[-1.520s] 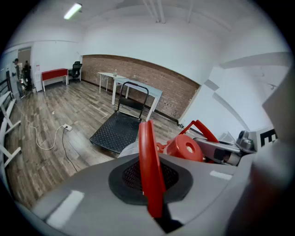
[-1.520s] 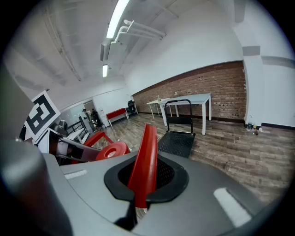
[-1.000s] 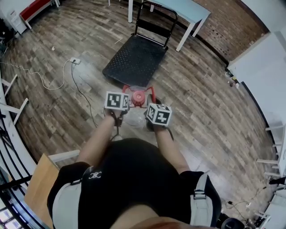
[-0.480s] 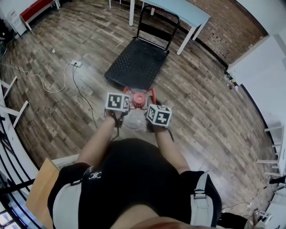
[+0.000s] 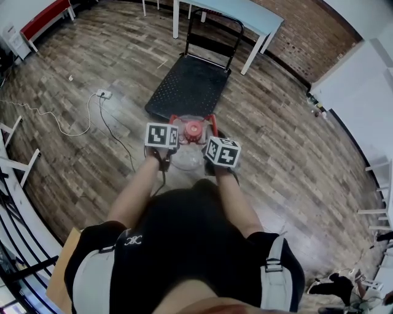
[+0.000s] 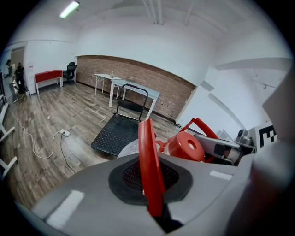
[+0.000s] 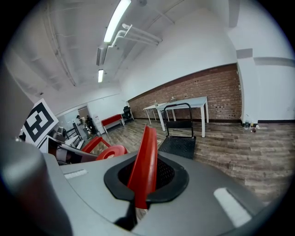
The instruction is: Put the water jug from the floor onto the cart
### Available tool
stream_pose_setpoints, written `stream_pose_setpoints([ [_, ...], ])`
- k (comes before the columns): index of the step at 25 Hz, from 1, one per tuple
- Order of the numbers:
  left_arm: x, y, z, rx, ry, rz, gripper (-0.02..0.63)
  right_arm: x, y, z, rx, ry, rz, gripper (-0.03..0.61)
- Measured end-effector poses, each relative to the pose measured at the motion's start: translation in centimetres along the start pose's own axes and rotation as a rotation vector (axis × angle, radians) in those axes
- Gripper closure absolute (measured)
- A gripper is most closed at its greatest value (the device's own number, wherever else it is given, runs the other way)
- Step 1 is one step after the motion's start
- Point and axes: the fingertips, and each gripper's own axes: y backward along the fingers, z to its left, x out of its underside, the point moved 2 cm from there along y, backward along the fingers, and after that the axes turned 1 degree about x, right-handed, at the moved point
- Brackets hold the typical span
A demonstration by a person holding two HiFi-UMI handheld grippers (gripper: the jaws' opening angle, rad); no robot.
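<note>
1. Cable [image 5: 61, 126] and socket strip [image 5: 103, 94] lie on the wood floor [image 5: 276, 153] at far left, well apart from everything else.
2. Left gripper [image 5: 172, 126]: clamped on the left side of the red handle [image 5: 193, 116]. Left gripper view confirms it. The handle's red strip [image 6: 148, 166] stands upright in the pad gap, with both pads pressed against it and no slack visible.
3. Water jug [image 5: 186, 158]: clear body sits under the handle, between the two grippers and right in front of the person. Red cap [image 5: 194, 129] sits centred between the two marker cubes. Jug is not on the cart. Cannot tell whether its bottom touches the floor.
4. Right gripper [image 5: 213, 132]: same story on the right side of the handle. In the right gripper view the jaws are closed tight on the red strip [image 7: 145, 166], which leans slightly right. Cap shows just left of it [image 7: 110, 151].
5. Cart [image 5: 190, 86]: black deck, near edge just beyond the jug, push bar at the far end beside the table [image 5: 252, 13].
</note>
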Motion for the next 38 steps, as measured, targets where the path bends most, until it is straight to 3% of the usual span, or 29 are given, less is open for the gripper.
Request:
stream_pose_setpoints([
  [14,-4.4,-4.1,2.7,-0.045,-0.004,0.011,0.612,-2.3,-6.9,-1.1,-0.039,-0.016,0.026,0.563],
  [26,-11.7,-11.2,5.3,-0.119,-0.008,0.049,0.614,-6.8,-15.8,-4.8,-0.083,-0.034,0.082,0.563],
  [38,-20.1,-18.9,5.8,-0.14,0.036,0.081,0.614,-12.8,-24.3,-10.3,-0.129,-0.047,0.144,0.563],
])
